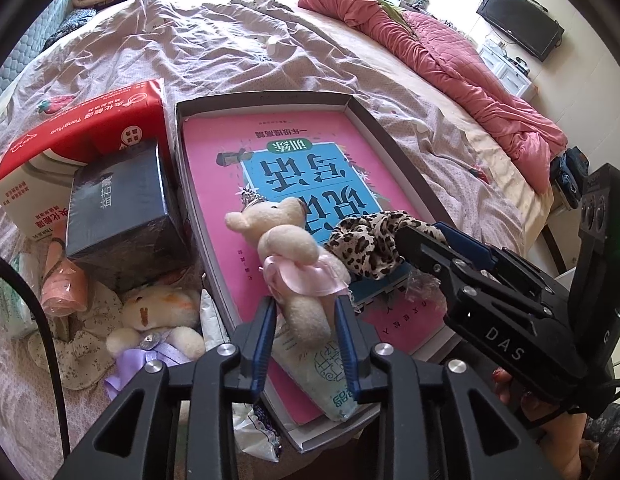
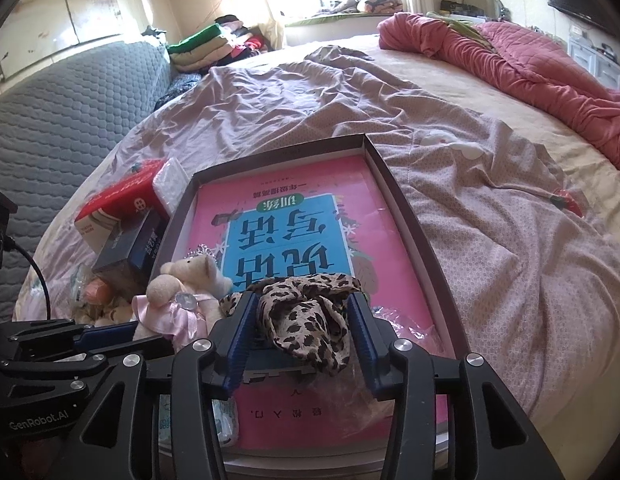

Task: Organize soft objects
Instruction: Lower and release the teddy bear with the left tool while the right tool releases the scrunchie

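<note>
bed (image 2: pixel 489 208) under a rumpled mauve sheet, pink quilt (image 1: pixel 449 60) bunched along its far side, sunlit window behind; near you a shallow box tray (image 2: pixel 405 208) holds a pink book (image 1: pixel 310 148), with a red tissue pack (image 1: pixel 90 128) and a dark box (image 1: pixel 122 204) just beside it. your left claw (image 1: pixel 306 312) angles down over the tray's near end, jaws slightly parted around the leg of the pink-skirted teddy bear (image 1: pixel 286 236), pads not clearly pressing. your right claw (image 2: pixel 302 328) tilts down likewise, jaws apart either side of the leopard-print scarf (image 2: pixel 306 312) lying on the book, loose between them.

Boxes (image 1: pixel 122 204) crowding tray's (image 1: pixel 393 136) left
</note>
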`<state>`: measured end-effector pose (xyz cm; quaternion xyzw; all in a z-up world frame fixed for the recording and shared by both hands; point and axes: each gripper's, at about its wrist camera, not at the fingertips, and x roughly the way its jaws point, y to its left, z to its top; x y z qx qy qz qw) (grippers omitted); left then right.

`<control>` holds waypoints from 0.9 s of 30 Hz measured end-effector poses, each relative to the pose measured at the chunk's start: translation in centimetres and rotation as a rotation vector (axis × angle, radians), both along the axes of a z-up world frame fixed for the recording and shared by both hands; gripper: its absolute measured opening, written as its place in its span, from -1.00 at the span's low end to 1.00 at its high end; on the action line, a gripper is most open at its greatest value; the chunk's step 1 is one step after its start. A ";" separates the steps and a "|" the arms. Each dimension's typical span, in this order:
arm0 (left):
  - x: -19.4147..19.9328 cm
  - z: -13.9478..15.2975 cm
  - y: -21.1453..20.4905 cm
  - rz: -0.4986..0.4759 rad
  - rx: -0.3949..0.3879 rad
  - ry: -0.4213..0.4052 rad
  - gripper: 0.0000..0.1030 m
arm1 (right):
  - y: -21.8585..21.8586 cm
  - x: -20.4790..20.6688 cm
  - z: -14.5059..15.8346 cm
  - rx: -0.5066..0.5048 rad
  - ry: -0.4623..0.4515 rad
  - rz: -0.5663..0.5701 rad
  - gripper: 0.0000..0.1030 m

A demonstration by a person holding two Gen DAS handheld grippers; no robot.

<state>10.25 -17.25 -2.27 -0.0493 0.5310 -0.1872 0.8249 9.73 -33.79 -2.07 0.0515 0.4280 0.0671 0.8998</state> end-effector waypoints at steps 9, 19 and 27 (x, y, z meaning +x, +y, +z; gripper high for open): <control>-0.5 0.7 0.0 -0.006 0.017 -0.026 -0.01 | -0.4 -0.2 0.5 0.009 -0.034 -0.021 0.15; -1.7 2.1 -0.2 -0.023 0.052 -0.079 0.24 | -1.1 -0.6 1.2 0.031 -0.074 -0.045 0.31; -2.5 3.2 0.6 -0.008 0.064 -0.108 0.31 | -0.7 -1.3 2.4 0.024 -0.143 -0.030 0.45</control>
